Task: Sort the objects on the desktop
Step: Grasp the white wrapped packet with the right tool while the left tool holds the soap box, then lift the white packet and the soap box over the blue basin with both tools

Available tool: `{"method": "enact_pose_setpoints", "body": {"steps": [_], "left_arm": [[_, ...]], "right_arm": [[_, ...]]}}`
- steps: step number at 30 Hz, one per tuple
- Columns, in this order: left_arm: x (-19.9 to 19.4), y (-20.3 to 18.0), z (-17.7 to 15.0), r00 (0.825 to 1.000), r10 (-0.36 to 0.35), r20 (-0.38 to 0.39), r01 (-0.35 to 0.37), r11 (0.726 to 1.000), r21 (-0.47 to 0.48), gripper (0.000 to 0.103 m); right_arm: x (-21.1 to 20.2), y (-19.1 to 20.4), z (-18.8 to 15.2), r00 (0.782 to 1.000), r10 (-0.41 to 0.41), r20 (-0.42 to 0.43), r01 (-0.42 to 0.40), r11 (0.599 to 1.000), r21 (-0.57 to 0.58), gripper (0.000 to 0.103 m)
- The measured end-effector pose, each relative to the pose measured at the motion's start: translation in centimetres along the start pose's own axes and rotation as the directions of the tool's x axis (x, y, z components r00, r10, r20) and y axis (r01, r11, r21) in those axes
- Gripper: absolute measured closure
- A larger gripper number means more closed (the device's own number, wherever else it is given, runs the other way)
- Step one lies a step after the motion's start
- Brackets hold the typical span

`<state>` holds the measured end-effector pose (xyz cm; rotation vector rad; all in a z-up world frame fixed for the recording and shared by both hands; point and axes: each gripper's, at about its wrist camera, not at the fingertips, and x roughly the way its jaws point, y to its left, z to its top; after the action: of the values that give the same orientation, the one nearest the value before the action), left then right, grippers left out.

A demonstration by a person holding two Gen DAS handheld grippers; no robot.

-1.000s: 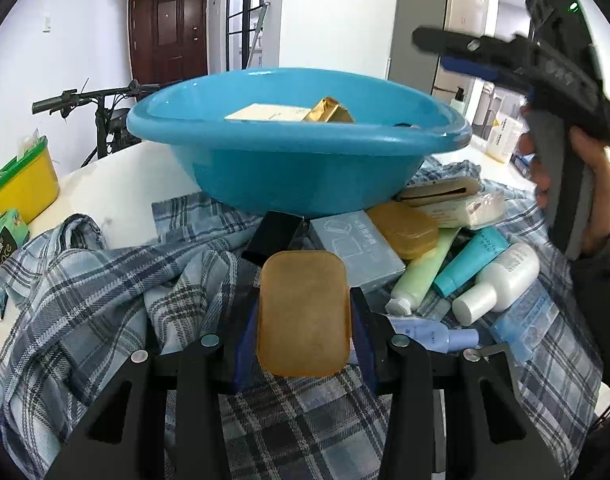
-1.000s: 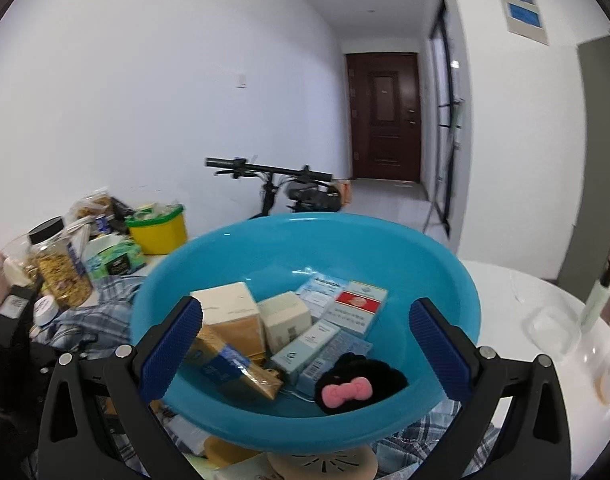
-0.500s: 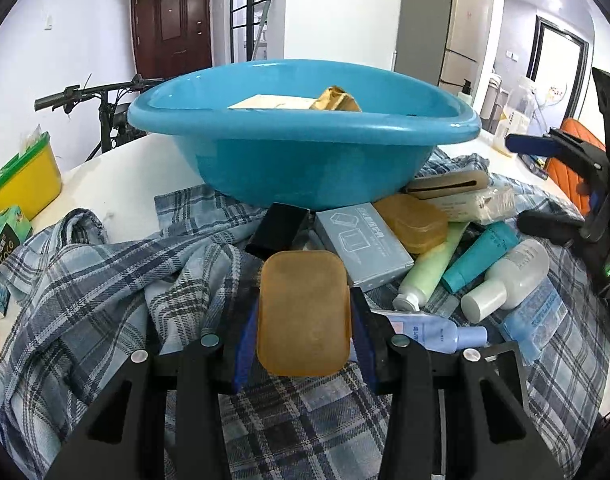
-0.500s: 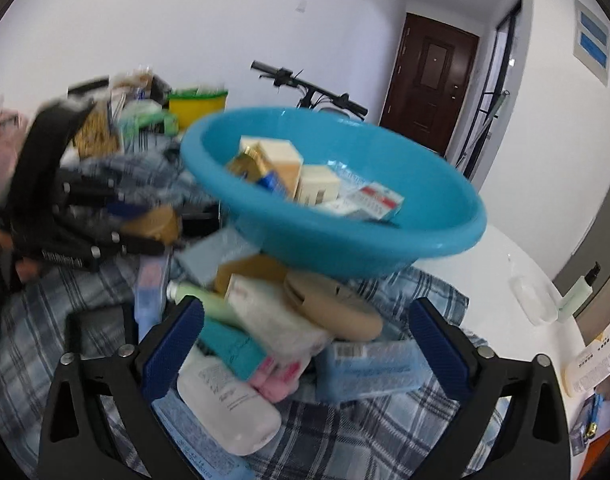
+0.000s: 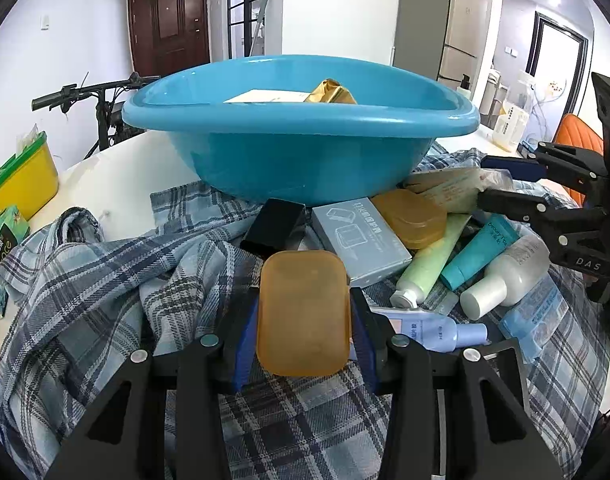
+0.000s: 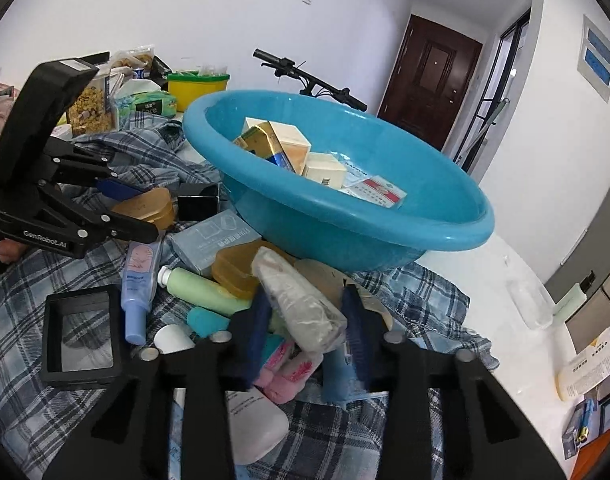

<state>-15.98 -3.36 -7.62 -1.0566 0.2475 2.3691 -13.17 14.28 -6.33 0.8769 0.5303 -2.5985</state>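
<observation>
My left gripper [image 5: 304, 312] is shut on an amber translucent case [image 5: 305, 280] and holds it above the plaid cloth [image 5: 105, 288]. The right wrist view shows the same left gripper [image 6: 141, 208] and case [image 6: 151, 204] at the left. My right gripper [image 6: 305, 324] is low over the pile. Its jaws are closing, and both pads touch the clear plastic packet [image 6: 297, 300] between them. In the left wrist view the right gripper [image 5: 495, 186] holds that packet [image 5: 453, 188] by its end. Behind the pile stands a blue basin [image 5: 301, 120] with boxes [image 6: 289, 144] in it.
The pile holds a grey box [image 5: 361, 236], a second amber case [image 5: 409, 216], a green tube [image 5: 429, 268], a teal tube [image 5: 481, 252], a white bottle [image 5: 505, 276], a blue bottle [image 6: 137, 280] and a black frame [image 6: 79, 332]. A yellow tub [image 5: 21, 184] and bicycle handlebars [image 5: 89, 90] are at the far left.
The right gripper came down from over the basin onto the pile, and its wide jaws narrowed around the clear packet. The left gripper kept still with the amber case.
</observation>
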Motion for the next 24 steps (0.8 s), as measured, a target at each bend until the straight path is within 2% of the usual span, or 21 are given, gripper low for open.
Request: {"method": "enact_pose_setpoints", "body": {"steps": [7,24], "left_arm": [[-0.1,0.1,0.1,1.0,0.001,0.001,-0.001,1.0,-0.004,0.058],[-0.1,-0.1,0.1,1.0,0.008,-0.001,-0.008,1.0,-0.001,0.058]], "right_arm": [[-1.6,-0.6,-0.4,0.999,0.023,0.033,-0.024,0.999,0.03,0.085],[-7.9,-3.7,-0.8,0.988,0.062,0.141,-0.082,0.987,0.136,0.087]]}}
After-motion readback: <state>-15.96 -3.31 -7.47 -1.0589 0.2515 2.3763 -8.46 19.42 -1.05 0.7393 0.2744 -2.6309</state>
